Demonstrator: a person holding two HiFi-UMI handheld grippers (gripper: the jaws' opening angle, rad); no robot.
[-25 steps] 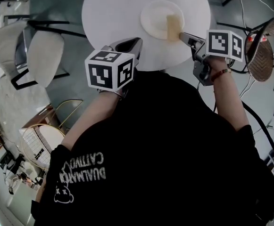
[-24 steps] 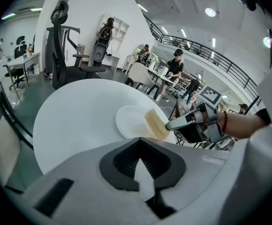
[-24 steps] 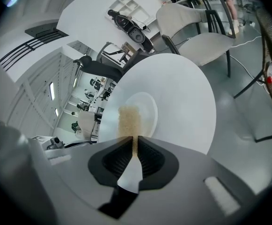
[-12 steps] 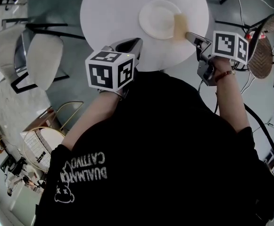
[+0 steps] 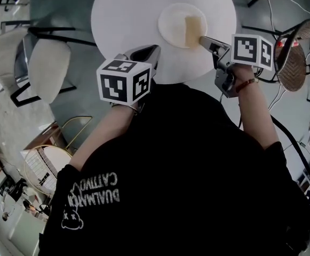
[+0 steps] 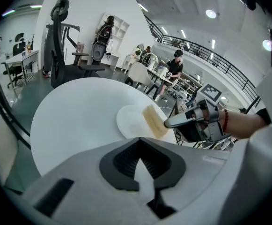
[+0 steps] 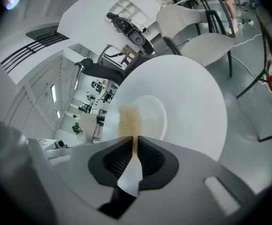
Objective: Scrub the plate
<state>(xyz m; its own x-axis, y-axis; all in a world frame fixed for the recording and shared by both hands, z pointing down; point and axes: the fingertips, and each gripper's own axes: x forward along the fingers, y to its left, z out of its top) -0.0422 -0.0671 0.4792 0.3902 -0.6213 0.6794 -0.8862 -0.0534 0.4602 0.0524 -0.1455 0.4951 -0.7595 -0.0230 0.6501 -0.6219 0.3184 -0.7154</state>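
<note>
Over the plate (image 5: 172,21), right tongs (image 5: 203,39) pinch a sponge (image 5: 193,31) touching it; left tongs (image 5: 152,50) seem pressed together, empty.

The sponge (image 5: 193,30) (in right tongs (image 5: 204,40)) slid back onto the plate (image 5: 171,21).

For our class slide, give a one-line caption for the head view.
Right tongs hold a tan sponge on a white plate on a round table; left tongs shut.
</note>
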